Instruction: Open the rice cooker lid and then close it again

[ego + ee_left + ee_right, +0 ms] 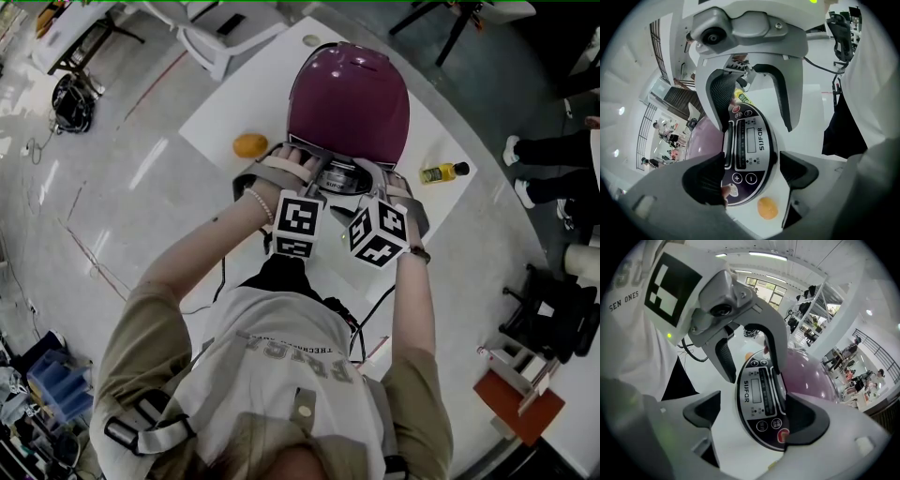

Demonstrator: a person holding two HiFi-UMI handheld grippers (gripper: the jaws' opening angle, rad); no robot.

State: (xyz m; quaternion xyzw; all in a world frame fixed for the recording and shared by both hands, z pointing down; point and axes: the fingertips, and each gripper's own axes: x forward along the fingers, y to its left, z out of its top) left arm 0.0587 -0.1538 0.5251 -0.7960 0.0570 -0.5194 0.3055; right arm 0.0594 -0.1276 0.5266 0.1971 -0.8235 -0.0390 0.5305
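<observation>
One maroon rice cooker (361, 141), lid (349, 89) down, on white tabletop (225, 122). Two claws, left claw (752, 176) and right claw (757, 413), both released, jaws astride near control panel (751, 140). One orange (249, 144) left, one yellow bottle (443, 172) right

One rice cooker (349, 98), one orange (249, 144), one bottle (442, 172), two claws: left claw (751, 174), right claw (754, 416)

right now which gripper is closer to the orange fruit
Left. The left gripper is at the front of the rice cooker, beside the orange fruit; the right gripper is farther over, on the side of the yellow bottle.
</observation>
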